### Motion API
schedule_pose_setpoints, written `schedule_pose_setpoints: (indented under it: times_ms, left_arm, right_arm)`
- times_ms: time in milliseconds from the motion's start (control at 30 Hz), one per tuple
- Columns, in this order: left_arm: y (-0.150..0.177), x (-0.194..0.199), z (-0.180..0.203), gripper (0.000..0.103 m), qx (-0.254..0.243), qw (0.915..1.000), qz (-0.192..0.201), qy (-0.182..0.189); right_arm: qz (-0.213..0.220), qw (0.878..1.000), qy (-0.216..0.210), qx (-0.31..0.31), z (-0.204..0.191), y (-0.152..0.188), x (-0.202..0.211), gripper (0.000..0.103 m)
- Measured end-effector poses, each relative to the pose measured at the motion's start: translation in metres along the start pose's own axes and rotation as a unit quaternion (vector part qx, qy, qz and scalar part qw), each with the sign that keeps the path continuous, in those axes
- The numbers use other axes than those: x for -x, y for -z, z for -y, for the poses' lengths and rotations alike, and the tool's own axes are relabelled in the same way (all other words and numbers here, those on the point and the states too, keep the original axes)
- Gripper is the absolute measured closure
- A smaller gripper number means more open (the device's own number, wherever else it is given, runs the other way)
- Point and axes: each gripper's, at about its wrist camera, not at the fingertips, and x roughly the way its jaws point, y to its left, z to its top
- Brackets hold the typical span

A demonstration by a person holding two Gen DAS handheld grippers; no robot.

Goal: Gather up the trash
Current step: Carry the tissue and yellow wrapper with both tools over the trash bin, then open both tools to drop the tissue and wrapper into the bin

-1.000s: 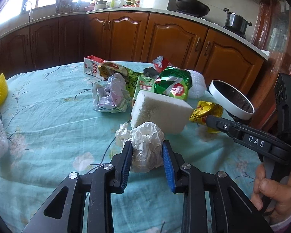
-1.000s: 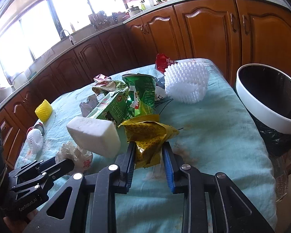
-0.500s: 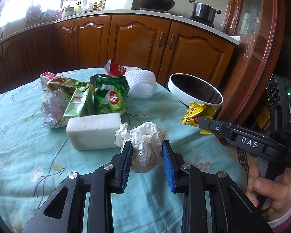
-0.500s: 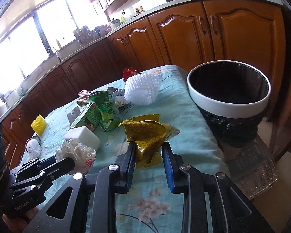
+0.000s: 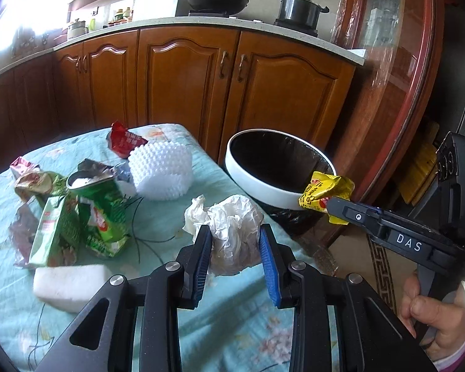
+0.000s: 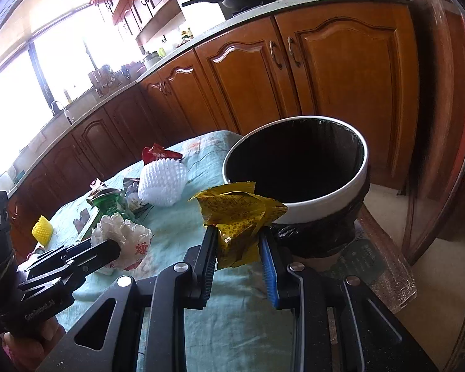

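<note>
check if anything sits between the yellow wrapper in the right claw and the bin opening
Nothing visible does. The crumpled yellow foil wrapper, clamped in the right claw, hangs just at the near rim of the white-rimmed, black-lined trash bin, whose mouth is open and uncovered. The other litter lies off to the left on the table.

Two wrist fisheyes, each close behind its own fingers, angled down across table [image 5: 176, 217] toward cabinets [image 6: 341, 71]; shared: bin [image 5: 263, 183], table end, each other's gripper.

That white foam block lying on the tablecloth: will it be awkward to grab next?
The white foam block looks light and stiff, probably easy to lift. It seems wider than the crumpled paper, so needs wider tongs. Flat-sided, unlikely to roll.
</note>
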Motion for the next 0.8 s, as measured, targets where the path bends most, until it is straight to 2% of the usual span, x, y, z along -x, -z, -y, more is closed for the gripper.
schedule_pose_setpoints:
  times_ms: [367, 800]
  left_arm:
    - [-0.045, -0.064, 0.026, 0.072, -0.010, 0.9999, 0.002, 0.014]
    - [-0.090, -0.142, 0.036, 0.068, -0.011, 0.9994, -0.028, 0.019]
  right_arm:
    - [0.006, 1.000, 0.023, 0.001, 0.031, -0.038, -0.018, 0.075]
    - [-0.023, 0.999, 0.038, -0.011, 0.072, -0.064, -0.052, 0.075]
